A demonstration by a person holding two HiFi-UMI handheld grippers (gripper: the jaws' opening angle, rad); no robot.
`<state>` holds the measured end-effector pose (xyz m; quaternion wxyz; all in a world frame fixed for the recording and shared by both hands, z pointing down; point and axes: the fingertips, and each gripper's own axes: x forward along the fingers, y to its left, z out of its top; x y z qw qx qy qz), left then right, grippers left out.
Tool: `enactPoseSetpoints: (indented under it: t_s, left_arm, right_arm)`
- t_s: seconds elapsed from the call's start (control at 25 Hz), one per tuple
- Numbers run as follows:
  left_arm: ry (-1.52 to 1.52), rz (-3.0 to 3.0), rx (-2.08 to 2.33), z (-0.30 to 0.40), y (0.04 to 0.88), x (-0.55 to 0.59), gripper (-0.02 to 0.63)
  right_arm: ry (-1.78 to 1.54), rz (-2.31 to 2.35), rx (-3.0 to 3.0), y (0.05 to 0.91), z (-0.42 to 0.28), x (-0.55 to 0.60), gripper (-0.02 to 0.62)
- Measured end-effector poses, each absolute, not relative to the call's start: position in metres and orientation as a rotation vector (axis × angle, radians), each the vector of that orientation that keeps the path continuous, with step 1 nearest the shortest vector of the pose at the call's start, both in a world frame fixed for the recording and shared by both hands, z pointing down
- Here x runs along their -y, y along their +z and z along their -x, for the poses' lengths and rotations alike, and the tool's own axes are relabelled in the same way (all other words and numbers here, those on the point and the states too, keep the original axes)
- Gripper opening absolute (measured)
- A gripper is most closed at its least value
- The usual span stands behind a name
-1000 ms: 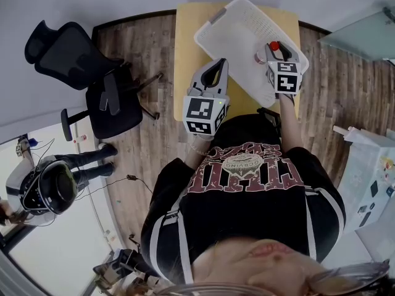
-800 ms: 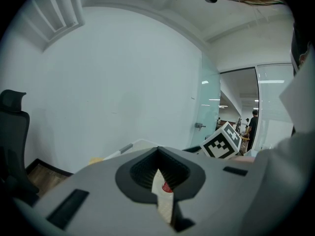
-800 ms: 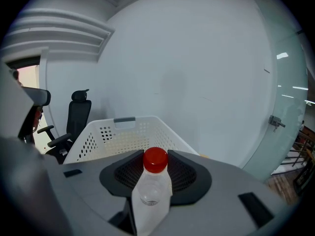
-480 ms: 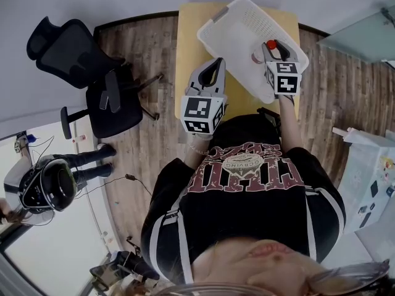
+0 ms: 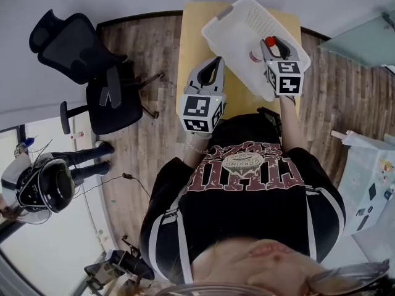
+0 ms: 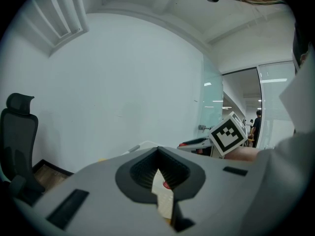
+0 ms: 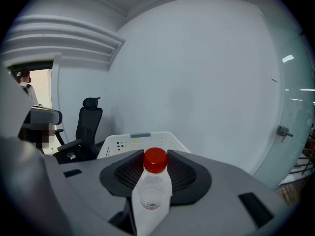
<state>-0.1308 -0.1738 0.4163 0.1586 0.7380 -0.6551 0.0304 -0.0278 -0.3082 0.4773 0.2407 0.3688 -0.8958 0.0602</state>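
My right gripper (image 5: pixel 270 42) is shut on a clear plastic bottle with a red cap (image 5: pixel 270 40) and holds it over the near right side of a white perforated basket (image 5: pixel 241 29). In the right gripper view the bottle (image 7: pixel 151 191) sits between the jaws with its cap toward the tips of the right gripper (image 7: pixel 156 157), and the basket (image 7: pixel 138 142) lies beyond. My left gripper (image 5: pixel 216 61) hovers over the yellow table (image 5: pixel 191 48) left of the basket, jaws together. In the left gripper view only a thin pale sliver shows between the jaws of the left gripper (image 6: pixel 158 154).
A black office chair (image 5: pixel 92 66) stands on the wood floor left of the table. Another person (image 5: pixel 46 187) is at the lower left. A white cabinet (image 5: pixel 370 184) stands at the right. A white wall runs behind the table.
Both grippers have drifted slightly. The basket now looks smaller and lower in the right gripper view. The right gripper's cube has come further into the left gripper view. Both grips are unchanged.
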Motion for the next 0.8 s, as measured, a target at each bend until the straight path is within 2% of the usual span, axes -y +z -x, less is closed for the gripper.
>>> enactPoseSetpoints:
  t_s: [0.8]
  left_arm:
    - [0.051,-2.076,1.921,0.153,0.414,0.152,0.044]
  right_arm:
    - [0.042,-0.918,2.604,0.403,0.069,0.283,0.158]
